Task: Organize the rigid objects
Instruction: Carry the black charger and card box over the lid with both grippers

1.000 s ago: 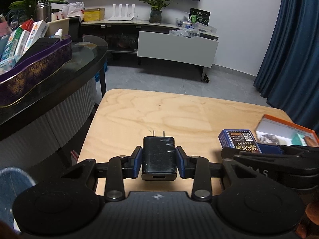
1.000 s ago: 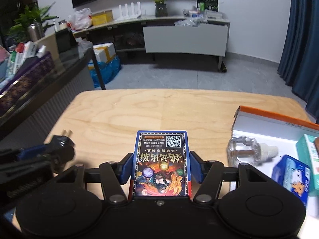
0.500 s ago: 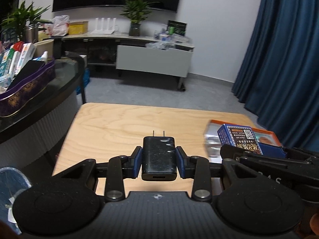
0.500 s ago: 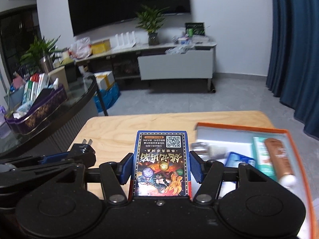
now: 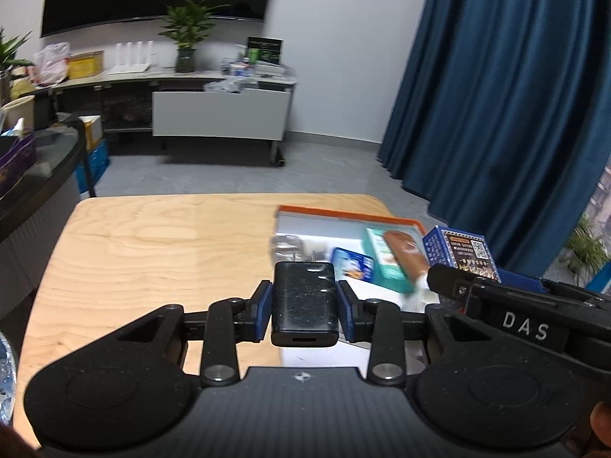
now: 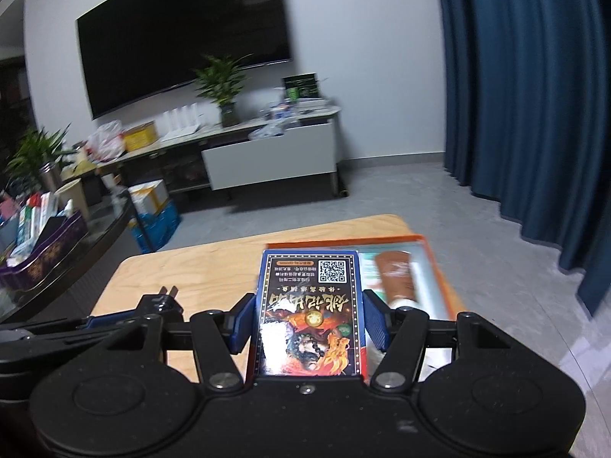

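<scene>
My left gripper (image 5: 304, 305) is shut on a black plug-in charger (image 5: 304, 297), held above the near left edge of an orange-rimmed white tray (image 5: 343, 213) on the wooden table (image 5: 152, 252). My right gripper (image 6: 308, 320) is shut on a blue card box (image 6: 310, 305) with a QR code, held over the same tray (image 6: 435, 263). The card box also shows at the right of the left wrist view (image 5: 460, 253). The charger shows at the left of the right wrist view (image 6: 162, 303). The tray holds a brown tube (image 5: 404, 253), a teal box (image 5: 385, 263) and a small blue box (image 5: 353, 267).
A dark glass side table (image 6: 76, 244) with a purple basket (image 6: 42, 255) of boxes stands to the left. A TV cabinet (image 5: 221, 114) lines the far wall. Blue curtains (image 5: 496, 95) hang at the right, past the table's edge.
Both grippers have swung right and lifted, still holding their objects. The tray has come from the right edge toward the middle of both views.
</scene>
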